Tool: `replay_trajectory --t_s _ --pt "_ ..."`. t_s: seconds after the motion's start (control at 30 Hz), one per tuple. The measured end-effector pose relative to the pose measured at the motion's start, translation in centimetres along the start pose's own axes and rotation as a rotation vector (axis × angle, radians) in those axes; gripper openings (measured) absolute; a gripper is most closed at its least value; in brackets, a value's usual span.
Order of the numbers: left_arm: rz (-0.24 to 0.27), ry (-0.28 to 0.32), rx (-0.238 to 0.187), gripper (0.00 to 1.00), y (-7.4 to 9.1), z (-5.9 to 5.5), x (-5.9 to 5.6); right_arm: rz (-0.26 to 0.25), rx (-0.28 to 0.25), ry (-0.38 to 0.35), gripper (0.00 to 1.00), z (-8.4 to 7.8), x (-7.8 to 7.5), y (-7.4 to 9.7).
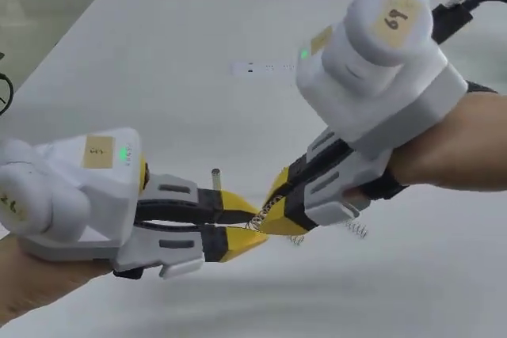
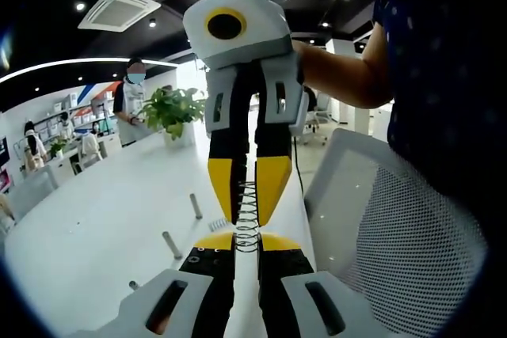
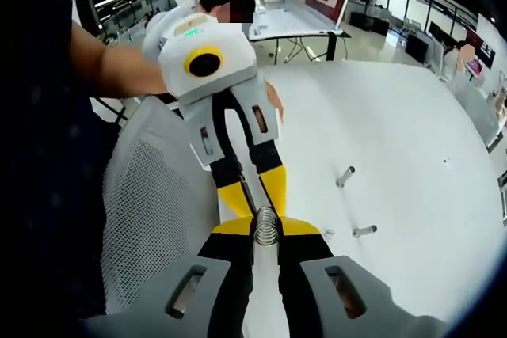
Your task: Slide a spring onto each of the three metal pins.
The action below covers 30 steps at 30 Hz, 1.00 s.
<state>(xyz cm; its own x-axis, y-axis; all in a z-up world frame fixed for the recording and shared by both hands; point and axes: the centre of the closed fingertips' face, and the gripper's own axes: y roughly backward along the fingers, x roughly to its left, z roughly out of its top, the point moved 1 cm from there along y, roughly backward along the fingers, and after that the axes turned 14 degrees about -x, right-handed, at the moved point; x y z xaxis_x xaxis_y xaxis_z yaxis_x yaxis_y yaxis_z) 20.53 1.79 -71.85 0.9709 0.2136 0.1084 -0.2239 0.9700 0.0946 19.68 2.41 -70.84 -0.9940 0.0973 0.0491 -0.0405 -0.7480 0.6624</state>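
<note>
A thin metal spring (image 2: 247, 195) is stretched between the two grippers just above the white table (image 1: 158, 77). My left gripper (image 2: 247, 241) is shut on its near end. My right gripper (image 2: 247, 216) comes in from above, shut on the other end. In the right gripper view the spring (image 3: 265, 225) shows end-on between my right gripper's (image 3: 265, 233) jaws, with the left gripper (image 3: 255, 208) opposite. In the head view the left gripper (image 1: 247, 233) and right gripper (image 1: 266, 222) meet tip to tip. One metal pin (image 1: 215, 176) stands just behind them. Two bare pins (image 2: 196, 205) (image 2: 171, 244) stand on the table.
Loose springs (image 1: 356, 229) (image 1: 297, 239) lie on the table under and right of the right gripper. A white strip (image 1: 261, 67) lies farther back. A mesh chair (image 2: 396, 219) stands at the table's edge. People and a potted plant (image 2: 173, 110) are far off.
</note>
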Motion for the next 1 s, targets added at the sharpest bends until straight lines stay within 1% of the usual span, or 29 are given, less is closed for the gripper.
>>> replay_trajectory --t_s 0.07,0.23,0.37,0.5,0.63,0.73,0.83,1.0 --pt "0.005 -0.003 -0.001 0.02 -0.1 0.0 0.1 0.005 0.031 0.022 0.08 0.0 -0.2 -0.1" --pt "0.018 -0.004 -0.006 0.02 -0.2 0.0 0.3 0.012 0.089 0.058 0.08 0.1 -0.5 -0.2" --pt "0.028 0.002 -0.014 0.02 -0.2 -0.1 0.4 0.020 0.102 0.056 0.08 0.1 -1.0 -0.2" --pt "0.029 0.007 -0.012 0.02 -0.1 -0.2 0.5 0.026 0.110 0.054 0.08 0.0 -1.0 -0.4" --pt "0.029 0.013 -0.005 0.02 -0.2 -0.5 0.5 0.026 0.143 0.068 0.08 0.0 -1.0 -0.8" --pt "0.028 0.014 0.002 0.02 -0.2 -0.6 0.6 0.028 0.157 0.078 0.08 0.0 -1.1 -0.9" --pt "0.034 0.017 0.003 0.02 -0.1 -0.7 0.7 0.031 0.155 0.069 0.08 0.0 -1.5 -0.9" --pt "0.042 0.033 0.005 0.03 0.0 -0.8 0.8 0.037 0.155 0.061 0.08 -0.1 -1.4 -1.0"
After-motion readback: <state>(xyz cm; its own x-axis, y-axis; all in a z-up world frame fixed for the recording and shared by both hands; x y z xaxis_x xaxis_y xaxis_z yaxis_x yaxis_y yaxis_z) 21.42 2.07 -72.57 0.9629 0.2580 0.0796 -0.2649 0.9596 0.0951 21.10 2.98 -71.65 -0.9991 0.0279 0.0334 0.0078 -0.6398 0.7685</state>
